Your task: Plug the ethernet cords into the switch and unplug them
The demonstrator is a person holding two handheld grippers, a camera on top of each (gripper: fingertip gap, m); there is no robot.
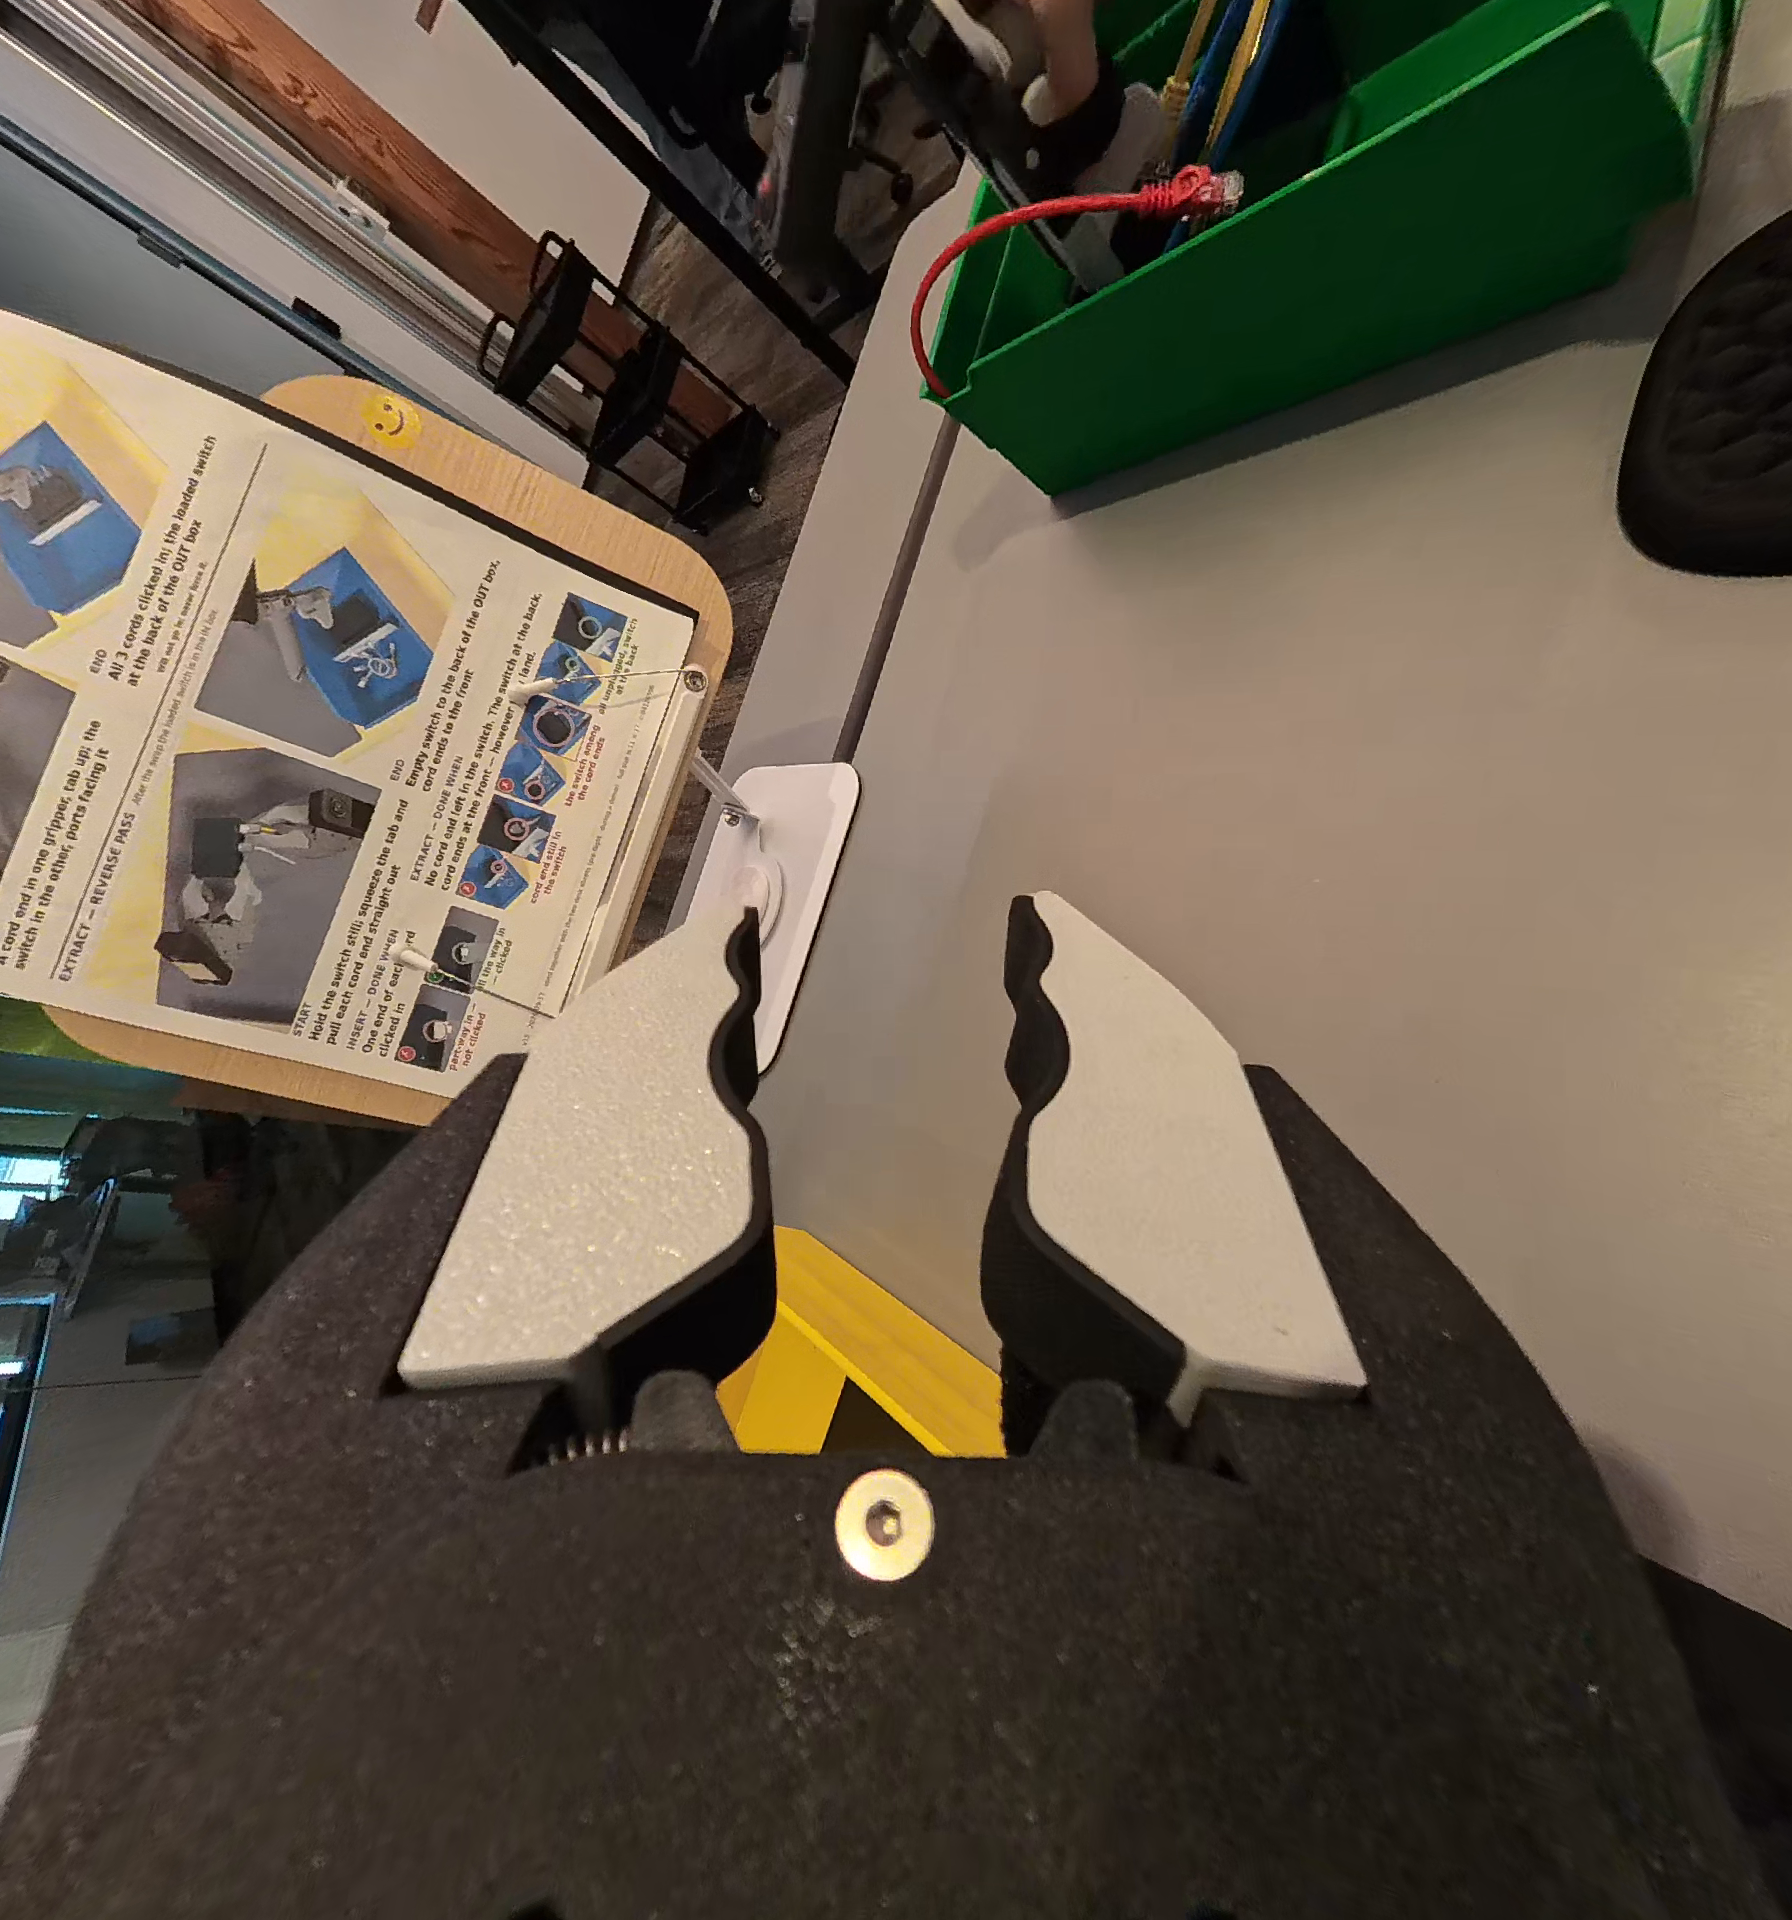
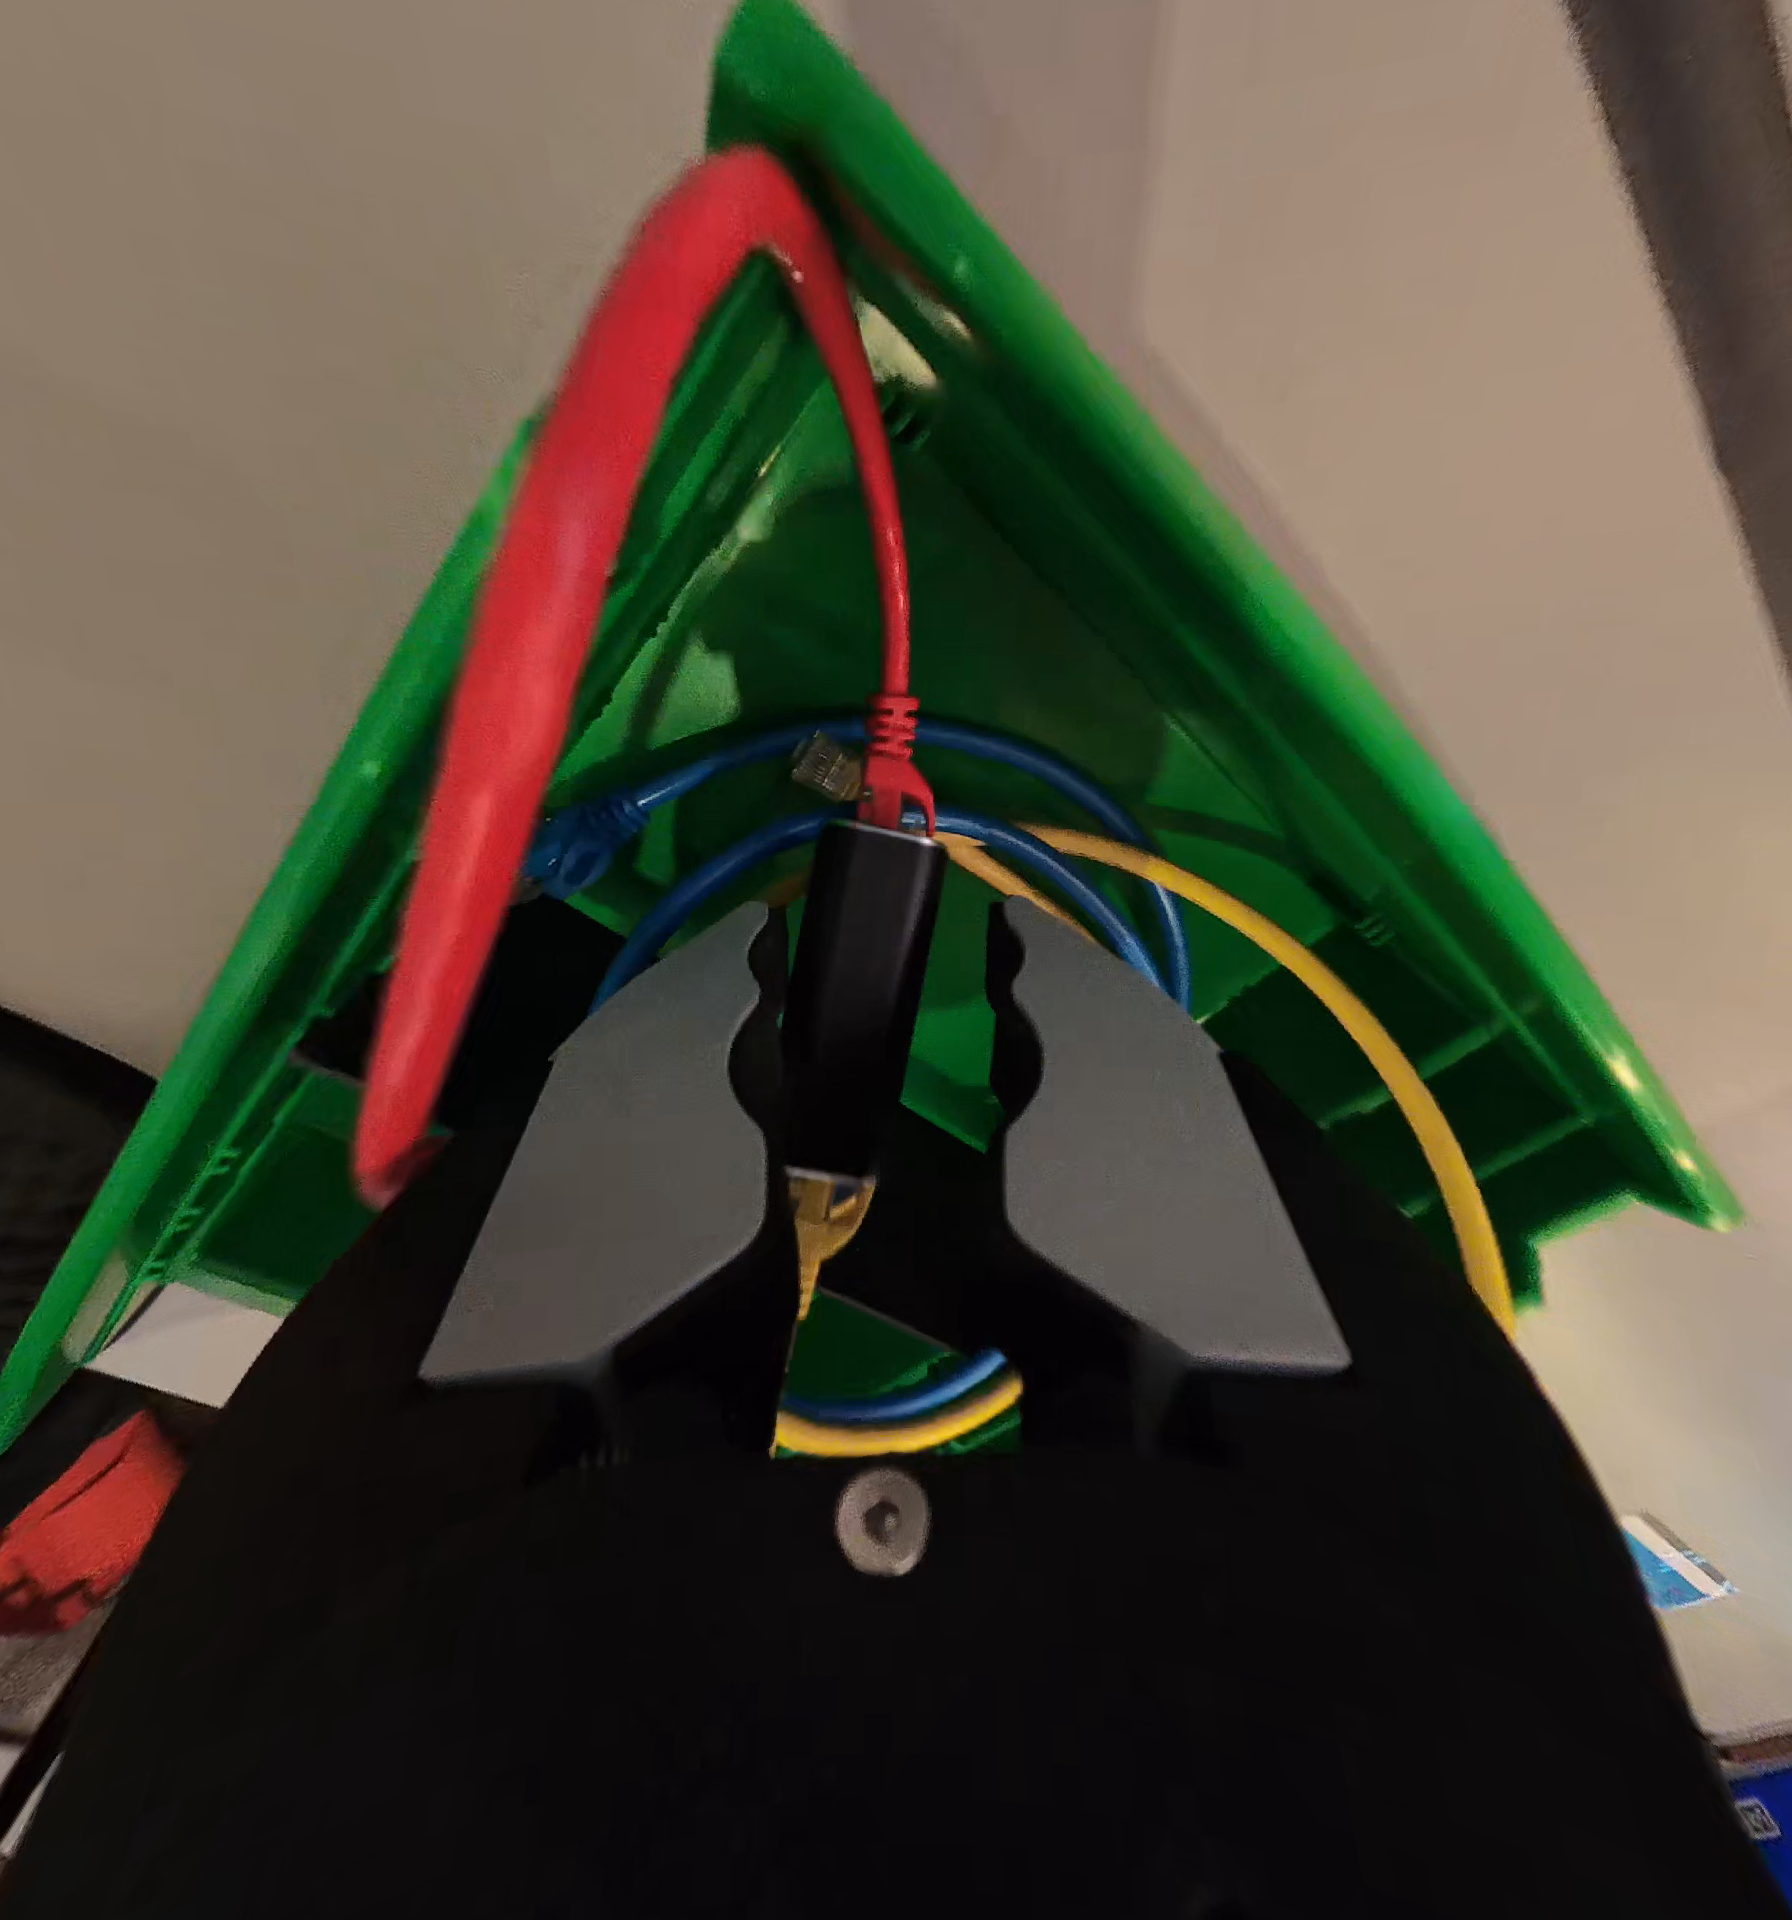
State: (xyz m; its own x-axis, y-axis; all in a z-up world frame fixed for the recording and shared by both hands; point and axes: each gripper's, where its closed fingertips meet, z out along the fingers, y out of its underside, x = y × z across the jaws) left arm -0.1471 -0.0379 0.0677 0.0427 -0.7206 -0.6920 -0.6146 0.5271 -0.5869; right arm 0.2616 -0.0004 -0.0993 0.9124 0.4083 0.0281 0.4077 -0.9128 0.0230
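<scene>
The black switch (image 2: 861,997) stands between the parted fingers of the right gripper (image 2: 876,935) inside the green bin (image 2: 1235,665), against the left pad, clear of the right pad. Red cord (image 2: 892,748) enters its far end; ports hidden. Left gripper (image 1: 881,925) gapes over grey table (image 1: 1391,831), grasp bare.

**Bin, switch and cords: positions**

Bin (image 2: 1235,644) on the table (image 1: 1391,831), with a mat (image 1: 1754,416) beside it. In the bin: the switch (image 2: 861,997), standing between the right gripper's (image 2: 876,935) spread fingers, a gap on one side; cords coiled under and behind it. One cord (image 2: 559,623) plugged into the switch's far end loops out over the bin's wall. An instruction board (image 1: 300,727) stands off the table's edge, before the left gripper (image 1: 881,925).
</scene>
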